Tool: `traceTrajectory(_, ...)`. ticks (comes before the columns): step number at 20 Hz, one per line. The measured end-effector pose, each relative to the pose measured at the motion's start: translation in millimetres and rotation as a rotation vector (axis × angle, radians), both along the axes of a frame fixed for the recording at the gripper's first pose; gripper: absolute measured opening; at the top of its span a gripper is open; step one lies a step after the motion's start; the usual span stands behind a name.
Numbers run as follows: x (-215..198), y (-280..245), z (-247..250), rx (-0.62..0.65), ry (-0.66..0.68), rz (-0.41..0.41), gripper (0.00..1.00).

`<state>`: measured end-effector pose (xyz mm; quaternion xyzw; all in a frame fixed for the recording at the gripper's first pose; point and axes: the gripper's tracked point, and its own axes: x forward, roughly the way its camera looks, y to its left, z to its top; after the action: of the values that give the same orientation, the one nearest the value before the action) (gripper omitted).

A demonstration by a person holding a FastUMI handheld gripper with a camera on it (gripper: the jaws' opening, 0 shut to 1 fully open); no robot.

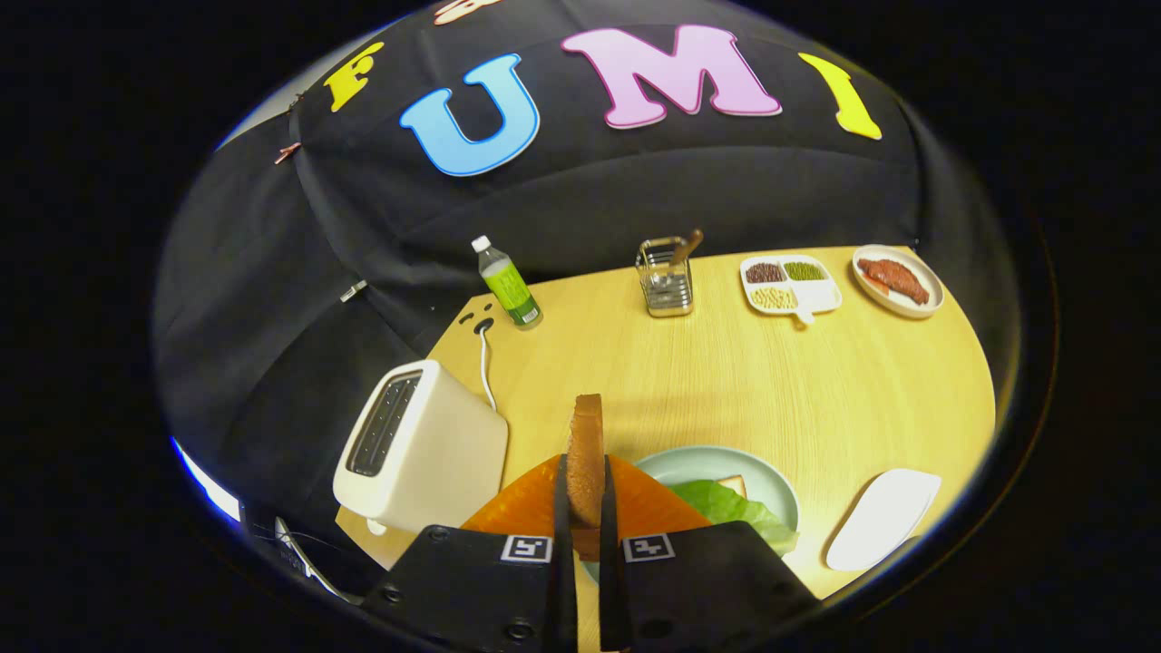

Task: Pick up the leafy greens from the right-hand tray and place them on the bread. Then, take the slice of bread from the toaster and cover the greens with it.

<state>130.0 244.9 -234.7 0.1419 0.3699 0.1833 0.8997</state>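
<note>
Two jaws (585,494) clamp an upright bread slice (586,453) beside the toaster (422,449), above the plate (698,464).

The claw (585,508) points forward and a little downward, its two fingers (560,508) drawn close, clamping an upright bread slice (586,453) between them.

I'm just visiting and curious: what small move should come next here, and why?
Probably carry the toasted bread slice, clamped upright between the tool's fingers, slightly right and lower it over the green lettuce leaf already lying on bread on the pale green round plate; the leaf is uncovered.
</note>
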Motion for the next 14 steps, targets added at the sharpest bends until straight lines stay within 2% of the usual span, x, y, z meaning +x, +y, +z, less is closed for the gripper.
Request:
traceTrajectory(6, -9.9, -25.4, -42.8, 0.059, 0.081, -0.039, 0.14)
traceTrajectory(11, -8.9, -56.2, -72.0, 0.076, 0.125, -0.120, 0.15)
traceTrajectory(13, -8.2, -70.4, -83.8, 0.070, 0.154, -0.159, 0.24)
traceTrajectory(14, -7.9, -76.4, -87.0, 0.069, 0.162, -0.169, 0.37)
